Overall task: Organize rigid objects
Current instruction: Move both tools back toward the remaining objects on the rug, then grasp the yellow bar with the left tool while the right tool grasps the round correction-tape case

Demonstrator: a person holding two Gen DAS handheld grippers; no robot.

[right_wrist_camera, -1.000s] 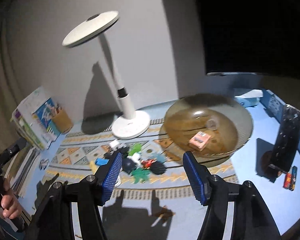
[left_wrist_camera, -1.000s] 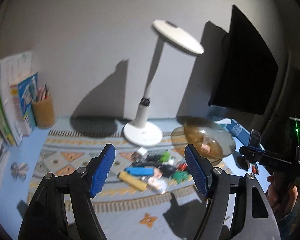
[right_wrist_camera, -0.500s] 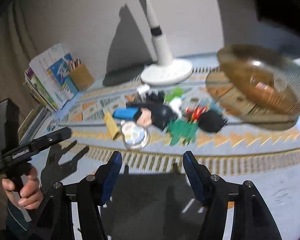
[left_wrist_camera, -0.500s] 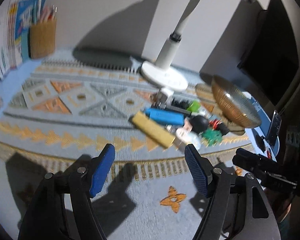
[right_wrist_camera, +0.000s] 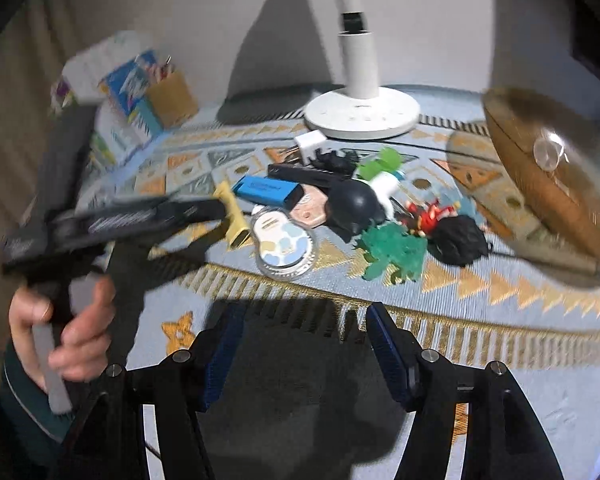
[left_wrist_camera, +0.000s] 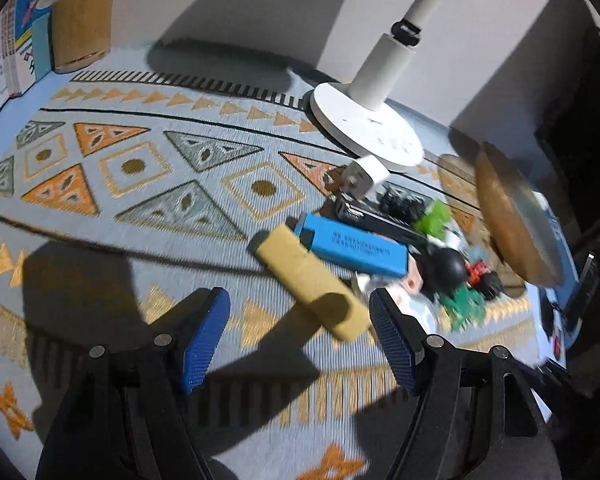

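Observation:
A heap of small rigid objects lies on the patterned mat. A yellow bar (left_wrist_camera: 314, 282) lies nearest, with a blue lighter-shaped block (left_wrist_camera: 354, 246), a black bar (left_wrist_camera: 380, 220) and a white charger plug (left_wrist_camera: 362, 178) behind it. My left gripper (left_wrist_camera: 298, 332) is open and empty, its jaws just in front of the yellow bar. In the right wrist view the heap also holds a black dome (right_wrist_camera: 356, 204), a green toy (right_wrist_camera: 392, 250), a round badge (right_wrist_camera: 284, 246) and the yellow bar (right_wrist_camera: 234, 216). My right gripper (right_wrist_camera: 302, 344) is open and empty, short of the heap. The brown bowl (right_wrist_camera: 548, 184) stands at the right.
A white desk lamp base (left_wrist_camera: 366, 128) stands behind the heap. A tan pencil cup (left_wrist_camera: 80, 28) and books (left_wrist_camera: 8, 56) are at the back left. The hand-held left gripper (right_wrist_camera: 112, 220) shows at the left of the right wrist view, blurred. The bowl (left_wrist_camera: 512, 216) stands right of the heap.
Both grippers have come down and forward toward the heap. The left one now has the yellow bar just ahead of its open jaws. Both stay open.

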